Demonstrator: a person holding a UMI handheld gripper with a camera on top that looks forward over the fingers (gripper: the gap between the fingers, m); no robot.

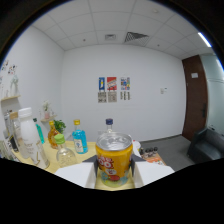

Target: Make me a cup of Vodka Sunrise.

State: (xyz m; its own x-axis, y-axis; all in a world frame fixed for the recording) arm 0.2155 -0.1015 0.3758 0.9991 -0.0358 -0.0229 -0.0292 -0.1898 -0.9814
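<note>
Orange can [114,159] gripped between tongs [114,172], bottles [79,136] near, leftward.

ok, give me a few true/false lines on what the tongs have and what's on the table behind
1. A yellow can sits between the tongs. True.
2. The can's top faces down. False: its silver top faces up.
3. A blue bottle stands on the table beyond the can. True.
4. The white bottle lies on its side. False: it stands upright.
5. Posters hang on the far wall. True.
6. The door beyond the tongs is white. False: it is dark brown.
</note>
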